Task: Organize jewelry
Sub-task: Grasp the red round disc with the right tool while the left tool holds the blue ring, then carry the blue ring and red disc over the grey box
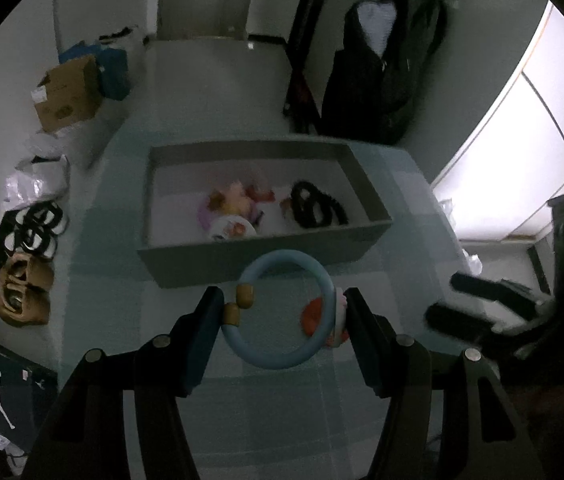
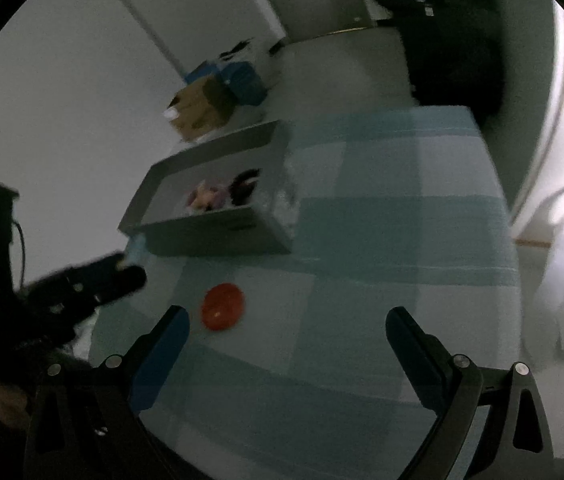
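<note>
Setting: a room in a home, dimly lit. Evidence: dark coat hanging beside a doorway; shoes and sandals lined up by the wall; opened cardboard box and blue bags on the floor; Jordan-logo shopping bag; white panelled cupboard; table with checked teal cloth
</note>
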A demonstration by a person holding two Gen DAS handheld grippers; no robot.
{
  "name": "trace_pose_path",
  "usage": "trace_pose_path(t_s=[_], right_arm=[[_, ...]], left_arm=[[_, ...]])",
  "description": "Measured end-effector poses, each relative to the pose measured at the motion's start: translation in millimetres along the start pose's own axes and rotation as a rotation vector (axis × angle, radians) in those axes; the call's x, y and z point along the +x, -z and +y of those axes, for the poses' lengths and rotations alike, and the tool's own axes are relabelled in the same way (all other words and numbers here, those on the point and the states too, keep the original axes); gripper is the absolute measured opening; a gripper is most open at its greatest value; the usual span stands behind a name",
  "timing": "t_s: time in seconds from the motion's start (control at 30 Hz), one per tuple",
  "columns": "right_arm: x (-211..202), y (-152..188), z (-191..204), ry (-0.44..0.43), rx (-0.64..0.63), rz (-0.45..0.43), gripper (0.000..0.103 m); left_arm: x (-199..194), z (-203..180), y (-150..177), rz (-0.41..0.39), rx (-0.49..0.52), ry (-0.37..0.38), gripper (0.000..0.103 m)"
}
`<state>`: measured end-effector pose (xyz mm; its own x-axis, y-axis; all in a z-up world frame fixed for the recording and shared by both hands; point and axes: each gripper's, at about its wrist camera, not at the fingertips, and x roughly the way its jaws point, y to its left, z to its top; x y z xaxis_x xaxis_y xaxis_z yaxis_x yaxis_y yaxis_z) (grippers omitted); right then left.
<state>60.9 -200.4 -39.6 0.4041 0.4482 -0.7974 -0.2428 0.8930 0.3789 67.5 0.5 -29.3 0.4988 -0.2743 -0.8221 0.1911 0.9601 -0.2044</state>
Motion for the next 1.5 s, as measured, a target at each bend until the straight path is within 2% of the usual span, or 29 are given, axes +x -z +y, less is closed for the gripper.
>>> trace_pose_path(t_s=[0.2,0.33,0.5,0.67,0.7,0.8,0.93,1.2,1.5], right_arm=[[18.8,3.5,35.4,0.002,-0.139,0.013,0.095],[34.6,5.2,50.8,0.015,-0.197,0.043,0.081],[49.4,6.7,69.6,0.056,-0.284,0.057,0.075],[66.5,9.0,83.0,0.113,-0.353,0.085,0.06],[70.1,10.1,84.8,0.121,-0.36,0.096,0.06],[75.2,13.0,91.5,0.158,-0.406,0.09,0.055],[78.3,17.4,97.6,0.186,-0.448,0.079,0.042],[74.1,18.5,94.1,0.169,-0.445,0.088,0.042],[66.1,4.8,88.1,0.097,-0.397,0.077,0.042]], left_arm=[[-11.7,12.2,2.1,-0.04,-0.014,-0.053,0.056],[-15.3,25.6,2.8,-0.04,-0.043,-0.055,0.056],[-21.3,41.2,2.6,-0.047,-0.085,-0.042,0.056],[-24.6,52.0,1.2,-0.054,-0.124,-0.018,0.056],[-24.6,54.1,0.8,-0.053,-0.13,-0.014,0.056],[-26.5,57.2,0.9,-0.057,-0.136,-0.007,0.056],[-26.8,58.1,0.9,-0.057,-0.139,-0.002,0.056],[-25.6,59.3,-0.1,-0.053,-0.146,0.014,0.056],[-26.0,59.9,-0.3,-0.053,-0.151,0.017,0.056]])
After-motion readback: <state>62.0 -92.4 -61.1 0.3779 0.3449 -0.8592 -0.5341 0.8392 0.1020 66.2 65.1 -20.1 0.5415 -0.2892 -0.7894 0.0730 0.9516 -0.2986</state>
